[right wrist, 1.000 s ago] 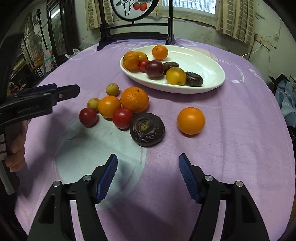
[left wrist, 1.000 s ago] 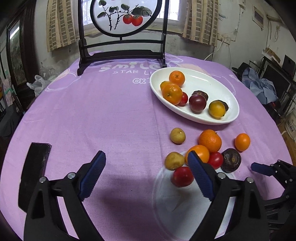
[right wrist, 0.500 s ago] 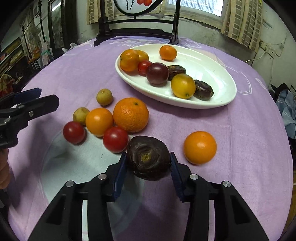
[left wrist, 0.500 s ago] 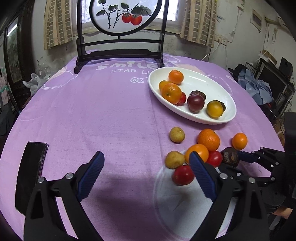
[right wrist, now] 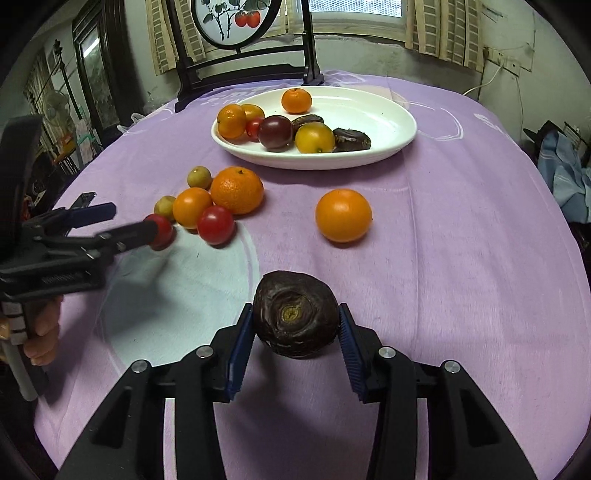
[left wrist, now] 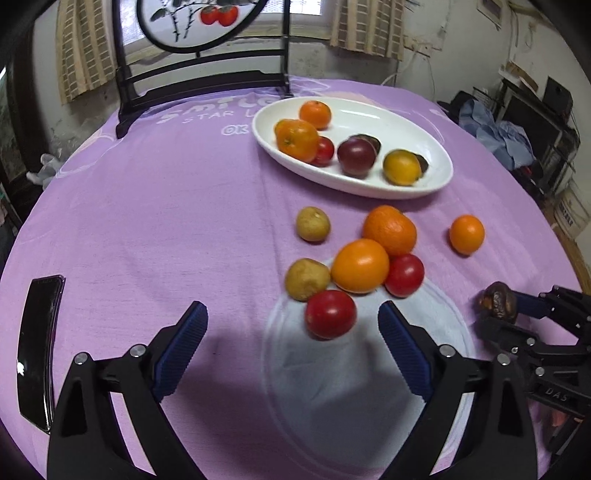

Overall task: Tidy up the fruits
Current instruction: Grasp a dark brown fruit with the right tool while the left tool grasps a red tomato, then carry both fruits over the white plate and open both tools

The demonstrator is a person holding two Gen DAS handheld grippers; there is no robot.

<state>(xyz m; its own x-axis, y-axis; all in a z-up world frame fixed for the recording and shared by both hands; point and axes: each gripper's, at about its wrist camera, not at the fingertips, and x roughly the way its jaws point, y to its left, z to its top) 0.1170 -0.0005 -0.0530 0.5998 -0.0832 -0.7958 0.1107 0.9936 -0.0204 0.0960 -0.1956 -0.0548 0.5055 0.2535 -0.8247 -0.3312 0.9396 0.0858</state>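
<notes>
My right gripper (right wrist: 295, 328) is shut on a dark wrinkled fruit (right wrist: 295, 314) and holds it just above the purple cloth; the fruit also shows at the right of the left wrist view (left wrist: 496, 300). My left gripper (left wrist: 291, 328) is open, its jaws on either side of a red tomato (left wrist: 330, 314) at the near edge of a fruit cluster. The cluster holds oranges (left wrist: 360, 265), another tomato (left wrist: 404, 275) and two small tan fruits (left wrist: 306, 278). A lone orange (right wrist: 343, 215) lies apart. A white oval plate (right wrist: 391, 107) at the back holds several fruits.
A dark phone (left wrist: 38, 350) lies at the left table edge. A black stand with a round painted panel (left wrist: 199, 22) stands behind the plate. The round table (right wrist: 480, 258) drops off on all sides; clutter sits beyond the right edge.
My right gripper has closed on the dark fruit and pulled it back from the cluster. My left gripper has moved forward until it brackets the near red tomato.
</notes>
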